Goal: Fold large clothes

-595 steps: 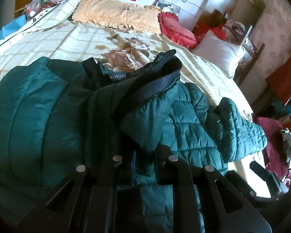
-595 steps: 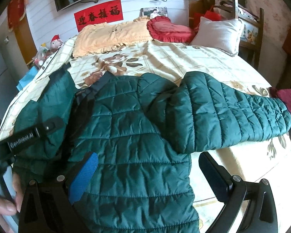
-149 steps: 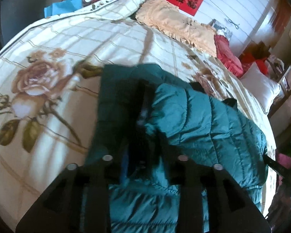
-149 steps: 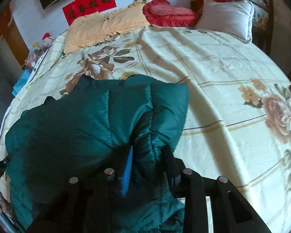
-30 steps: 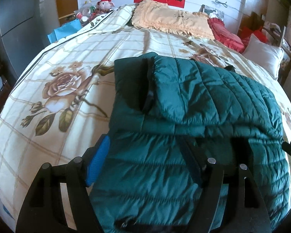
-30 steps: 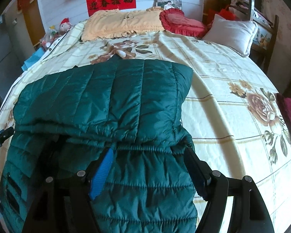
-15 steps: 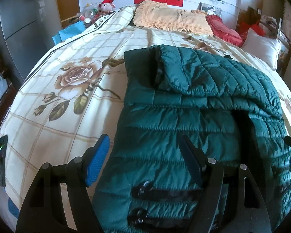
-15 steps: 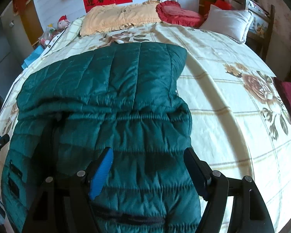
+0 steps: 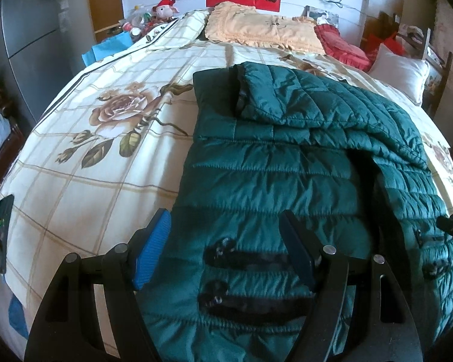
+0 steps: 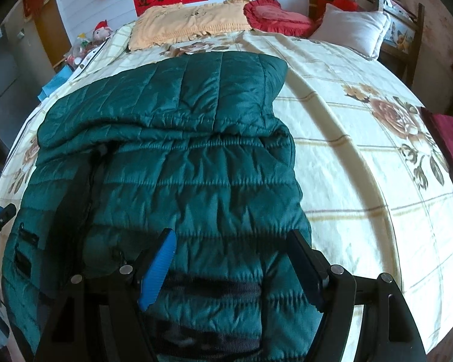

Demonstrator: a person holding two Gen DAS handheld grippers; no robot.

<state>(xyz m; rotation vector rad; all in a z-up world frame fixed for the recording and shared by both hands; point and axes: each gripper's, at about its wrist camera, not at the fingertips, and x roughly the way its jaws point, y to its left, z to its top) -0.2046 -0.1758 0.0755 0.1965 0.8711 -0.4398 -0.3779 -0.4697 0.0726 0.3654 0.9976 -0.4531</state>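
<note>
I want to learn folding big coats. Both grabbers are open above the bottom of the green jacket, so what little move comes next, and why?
Probably lower both and close on the hem. The left gripper and right gripper hang open over the near end of the green jacket, holding nothing. Its top part is already folded over, while the lower half lies flat on the bedspread, so pinching the hem would likely let it be folded up.

daylight falls bright across the bed (image 10: 362,157), coming from the right side of the right wrist view, where the sheet near the lower right edge glares almost white. long soft shadow bands cross the sheet. the green jacket (image 9: 271,175) shows a dull sheen and dark folds. both views bulge like a fisheye, corners blacked out, room edges dim and slightly soft; the centre stays sharp.
</note>
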